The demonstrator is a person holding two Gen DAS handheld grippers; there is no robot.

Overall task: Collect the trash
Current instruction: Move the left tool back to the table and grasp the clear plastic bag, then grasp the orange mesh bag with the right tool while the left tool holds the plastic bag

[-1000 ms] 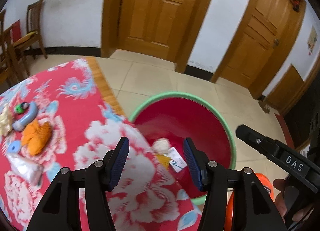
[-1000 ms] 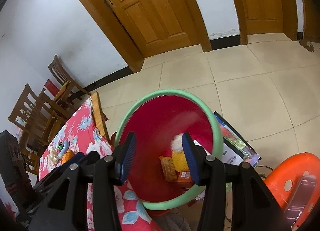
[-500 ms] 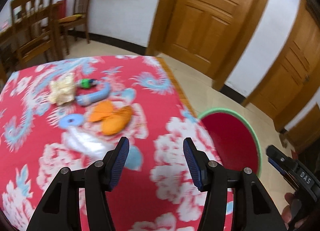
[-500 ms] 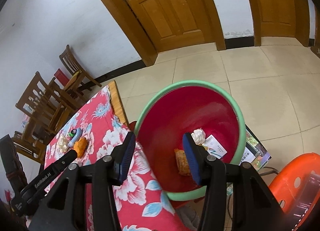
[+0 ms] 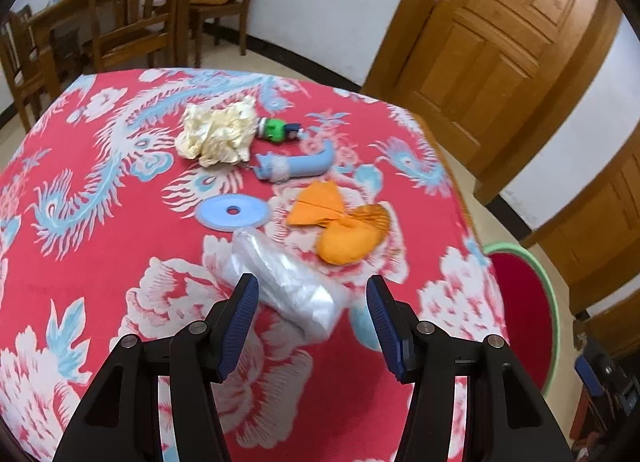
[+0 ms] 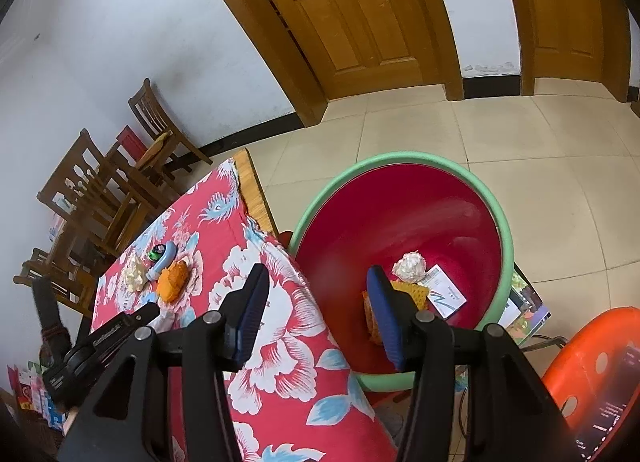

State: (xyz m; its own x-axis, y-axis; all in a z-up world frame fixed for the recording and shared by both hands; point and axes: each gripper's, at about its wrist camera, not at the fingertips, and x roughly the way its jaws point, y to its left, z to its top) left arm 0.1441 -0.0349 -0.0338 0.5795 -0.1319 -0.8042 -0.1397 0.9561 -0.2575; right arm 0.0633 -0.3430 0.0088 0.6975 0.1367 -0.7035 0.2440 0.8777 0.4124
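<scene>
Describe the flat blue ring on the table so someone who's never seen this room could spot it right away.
Start at the table with the red floral cloth. In the cluster of trash at its middle, the blue ring lies beside the crumpled clear plastic bag, left of the orange wrapper. It alone is a flat, pale blue disc with a small centre hole.

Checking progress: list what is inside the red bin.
Inside the green-rimmed red plastic bin: a crumpled white paper ball, a white card, yellow and orange wrappers. The right claw hides some of them.
</scene>
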